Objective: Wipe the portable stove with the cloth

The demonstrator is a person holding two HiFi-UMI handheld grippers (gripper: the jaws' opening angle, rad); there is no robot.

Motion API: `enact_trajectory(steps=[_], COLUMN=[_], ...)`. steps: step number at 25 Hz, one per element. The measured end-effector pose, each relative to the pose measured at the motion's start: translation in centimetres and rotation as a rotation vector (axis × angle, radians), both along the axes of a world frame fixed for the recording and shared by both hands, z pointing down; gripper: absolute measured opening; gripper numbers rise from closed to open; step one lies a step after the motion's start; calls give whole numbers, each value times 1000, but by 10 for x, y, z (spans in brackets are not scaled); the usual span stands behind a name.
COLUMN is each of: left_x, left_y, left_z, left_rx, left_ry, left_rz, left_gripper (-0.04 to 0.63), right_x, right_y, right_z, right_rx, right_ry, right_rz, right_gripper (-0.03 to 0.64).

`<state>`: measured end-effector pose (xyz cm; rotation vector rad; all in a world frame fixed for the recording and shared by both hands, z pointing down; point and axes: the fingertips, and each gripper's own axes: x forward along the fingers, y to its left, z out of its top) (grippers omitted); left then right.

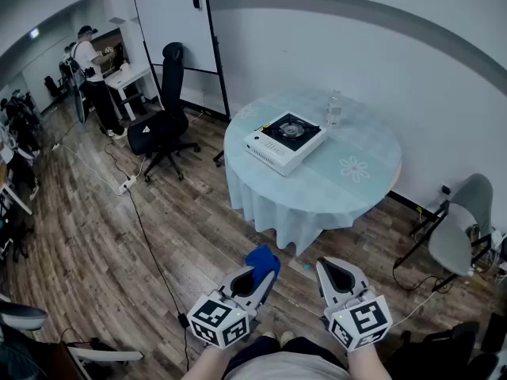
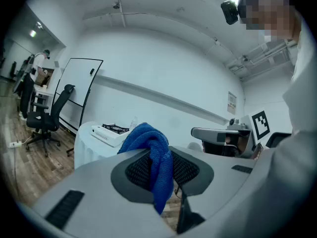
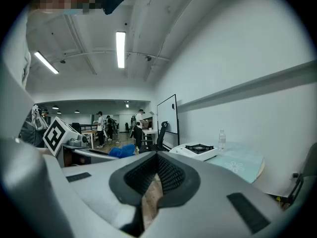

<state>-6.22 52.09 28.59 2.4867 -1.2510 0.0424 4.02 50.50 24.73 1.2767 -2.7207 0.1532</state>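
1. wood floor (image 1: 95, 244) all around, and a round table (image 1: 317, 204) under a pale blue cloth cover sits by the white wall, well ahead of the person.
2. both grippers are held low and close to the body, pointing forward toward the table, side by side and apart.
3. the left gripper (image 1: 260, 274) has its jaws clamped on the blue cloth (image 1: 263, 258); the cloth bunches up above the tips and hangs down between them.
4. the right gripper (image 1: 339, 275) shows its jaws pressed together with nothing between them, only floor seen through the slit.
5. the portable stove (image 1: 283, 141) is on the table's left part, white body, black burner on top, well away from both grippers.
6. a clear bottle (image 1: 333, 109) stands upright just behind the stove; can't tell its contents.
7. a black office chair (image 1: 162, 125) sits left of the table, whiteboard (image 1: 178, 22) behind it.
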Motion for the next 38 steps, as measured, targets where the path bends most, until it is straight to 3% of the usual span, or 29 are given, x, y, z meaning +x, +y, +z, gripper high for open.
enact_trajectory(steps=[16,27,32,38], left_x=[7,13,5,-11], left_y=[-11,-43,-74,-147], left_z=[-8,-4,2,6], left_rx=[27,24,15,25], left_ry=[-23,-31,-20,-8], left_rz=[-5,-73,-86,-68], left_gripper=[96,97,97,97], right_x=[-5,8,4,-16], right_y=[-3,-26,-60,-140], right_z=[12,28,34,36], right_rx=[-32,-79,-82,-66], right_ry=[4,-4,15,15], right_rz=[-23,-57,-58,-26], right_gripper=[21,21,21,21])
